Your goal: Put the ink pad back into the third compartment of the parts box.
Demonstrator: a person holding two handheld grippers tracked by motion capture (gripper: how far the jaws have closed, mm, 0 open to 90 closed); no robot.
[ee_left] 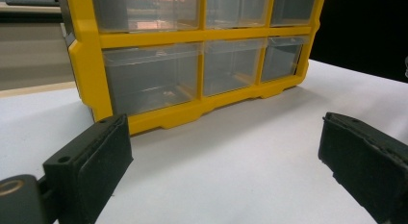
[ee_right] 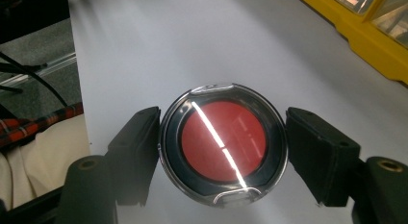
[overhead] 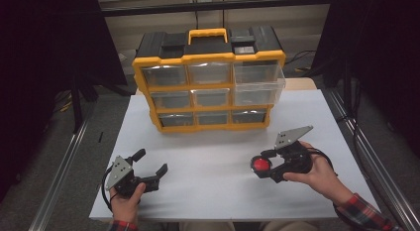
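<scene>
A round compact (ee_right: 223,141), with a red disc under a clear lid in a dark rim, sits between my right gripper's (ee_right: 223,148) two black pads, which press on its sides. In the high view that compact (overhead: 261,165) is held just above the white table at the front right by the right gripper (overhead: 262,166). At the front left, my left gripper (overhead: 152,160) stands open on the table with nothing between its fingers. In the left gripper view the left gripper (ee_left: 223,159) faces the lower drawers of the yellow organizer (ee_left: 159,119).
The yellow and black drawer organizer (overhead: 210,56) stands upright at the back middle of the white table (overhead: 208,191). Its upper right clear drawer (overhead: 260,78) is pulled out. Metal rails (overhead: 364,161) run along both table sides.
</scene>
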